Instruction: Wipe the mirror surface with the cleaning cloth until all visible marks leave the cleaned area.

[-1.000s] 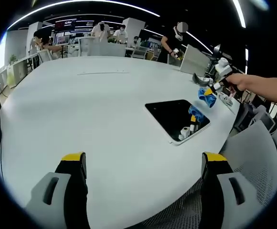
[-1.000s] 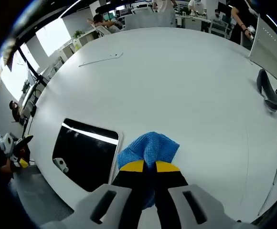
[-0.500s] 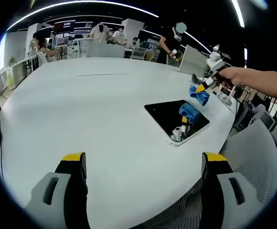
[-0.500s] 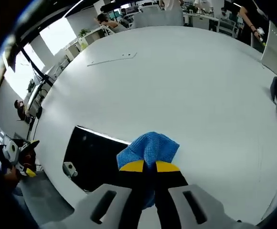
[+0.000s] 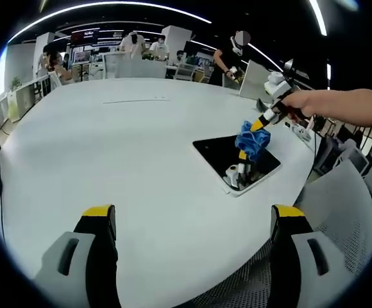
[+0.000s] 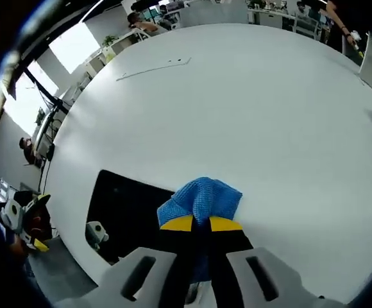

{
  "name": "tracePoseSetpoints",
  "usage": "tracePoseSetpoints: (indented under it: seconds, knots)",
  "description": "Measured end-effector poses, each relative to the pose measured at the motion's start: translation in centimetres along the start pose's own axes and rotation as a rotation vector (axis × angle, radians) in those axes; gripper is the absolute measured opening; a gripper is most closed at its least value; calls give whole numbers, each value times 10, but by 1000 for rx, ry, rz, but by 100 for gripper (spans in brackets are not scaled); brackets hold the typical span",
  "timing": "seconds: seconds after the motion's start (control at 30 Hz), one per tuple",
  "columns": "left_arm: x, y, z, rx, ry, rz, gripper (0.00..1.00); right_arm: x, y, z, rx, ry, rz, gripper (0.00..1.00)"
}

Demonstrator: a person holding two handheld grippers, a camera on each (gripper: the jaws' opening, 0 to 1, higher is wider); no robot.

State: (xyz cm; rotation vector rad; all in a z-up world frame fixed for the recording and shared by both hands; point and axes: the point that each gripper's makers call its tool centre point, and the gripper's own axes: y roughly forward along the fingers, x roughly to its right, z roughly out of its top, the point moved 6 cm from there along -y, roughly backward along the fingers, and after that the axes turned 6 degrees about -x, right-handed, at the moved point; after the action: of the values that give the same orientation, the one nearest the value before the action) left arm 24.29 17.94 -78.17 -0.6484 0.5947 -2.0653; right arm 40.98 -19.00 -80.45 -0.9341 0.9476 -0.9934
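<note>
Right now your right gripper has its jaws clamped tight on the blue cleaning cloth, which bunches up above the mirror lying flat near the white table's edge. Your left gripper hangs wide open with nothing in it, well back from the mirror. Watch the bunching — lead with the yellow tips and you could scrape the glass, or nudge the mirror off the edge.
</note>
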Motion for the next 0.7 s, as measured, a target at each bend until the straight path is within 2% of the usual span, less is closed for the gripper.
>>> tracePoseSetpoints:
  seconds: [0.2,0.43,0.7]
  knots:
    - [0,-1,0,4,-3,4,99,-8,2,-5,-4,-32,31,8]
    - [-1,-2,0,8,-8,7,99,-1,-4,-2,6,-27,39,7]
    - [-2,-1,0,10,-13,8,99,-6,7,-4,-20,-54,26,5]
